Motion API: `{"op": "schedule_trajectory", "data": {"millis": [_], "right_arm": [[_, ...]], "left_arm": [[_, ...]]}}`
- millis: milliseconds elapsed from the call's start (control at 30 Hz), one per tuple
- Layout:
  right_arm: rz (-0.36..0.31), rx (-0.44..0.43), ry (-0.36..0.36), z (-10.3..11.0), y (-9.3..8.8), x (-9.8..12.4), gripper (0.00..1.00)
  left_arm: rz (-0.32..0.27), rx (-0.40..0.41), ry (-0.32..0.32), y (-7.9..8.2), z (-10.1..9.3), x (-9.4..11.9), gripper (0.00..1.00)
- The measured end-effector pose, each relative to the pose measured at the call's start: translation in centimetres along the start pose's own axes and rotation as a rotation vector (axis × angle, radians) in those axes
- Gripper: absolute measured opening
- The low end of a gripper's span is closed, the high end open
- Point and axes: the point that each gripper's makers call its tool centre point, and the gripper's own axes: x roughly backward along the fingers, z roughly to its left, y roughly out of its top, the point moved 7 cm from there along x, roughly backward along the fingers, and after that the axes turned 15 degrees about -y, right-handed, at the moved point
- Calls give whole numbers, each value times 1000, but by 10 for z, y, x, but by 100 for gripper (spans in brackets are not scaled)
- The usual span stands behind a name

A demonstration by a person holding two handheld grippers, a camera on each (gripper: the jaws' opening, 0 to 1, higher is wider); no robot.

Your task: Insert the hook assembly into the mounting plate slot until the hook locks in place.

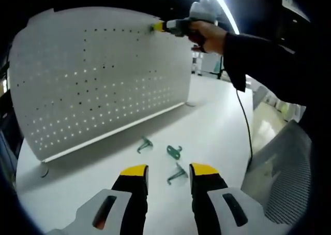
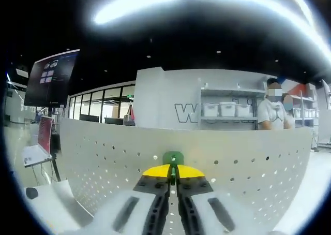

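Hook assembly, green metal, sits pinched between the yellow tips of the right gripper, whose jaws are pressed together on it. Only its small top end pokes out above the tips, showing a rounded tab with a hole; the rest is hidden between the jaws, so its long axis cannot be told for certain. It points forward, straight away from the gripper, toward the perforated mounting plate directly ahead and close to touching it, though actual contact cannot be made out.

In the left gripper view, the left gripper hangs over the white table with its jaws spread and nothing between them. Just ahead of its tips lie three more green hooks: one hook right between the tips, lying with its long axis slanting away to the right, a second hook a little farther on, and a third hook off to the left of that, all apart from one another.

Beyond them the white plate stands upright on the table, its face dotted with rows of holes. At its upper far edge the right gripper meets the plate, held by a person's hand in a dark sleeve.

Past the plate, in the right gripper view, are shelves with bins and a person standing.
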Motion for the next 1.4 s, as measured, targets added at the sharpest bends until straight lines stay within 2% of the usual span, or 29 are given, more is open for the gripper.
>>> {"op": "schedule_trajectory", "data": {"millis": [233, 333, 400, 467, 667, 700, 767, 800, 833, 900, 967, 1033, 1200, 1267, 1400], "right_arm": [[-11, 12, -5, -1, -2, -1, 1], [-22, 85, -14, 1, -4, -3, 1], [-34, 103, -21, 2, -4, -3, 1], [-41, 143, -30, 3, -4, -4, 1], [-62, 340, -69, 9, -3, -3, 2], [-37, 397, -75, 11, -7, -3, 3], [-65, 475, -88, 14, -6, -4, 3], [-63, 484, -93, 14, -6, -4, 3], [-61, 465, -88, 15, -6, -5, 3], [-66, 502, -92, 14, -6, -5, 3], [-70, 498, -90, 13, -6, -4, 3], [-64, 410, -74, 11, -8, -4, 3], [-50, 374, -52, 7, -7, -3, 4], [-17, 286, -24, 7, -10, -2, 6], [5, 277, -41, -1, -16, 1, 13]], "left_arm": [[4, 6, 0, -1, 1, 0, 32], [8, 7, -2, -2, 1, -1, 32], [10, 9, -3, -2, 1, -1, 32], [12, 10, -3, -3, 1, -1, 32], [13, 16, -1, -4, 1, -1, 32], [13, 16, -1, -4, 1, -1, 32], [13, 17, -1, -4, 1, -1, 32], [13, 17, -1, -4, 1, -1, 32], [12, 18, 0, -4, 1, -1, 32], [12, 18, 0, -4, 1, 0, 31], [11, 18, 1, -4, 1, 0, 32], [10, 17, 0, -4, 1, -1, 32], [13, 14, -3, -4, 0, -1, 32], [13, 13, -3, -4, 1, -1, 32], [11, 14, -1, -3, 1, -1, 32]]}}
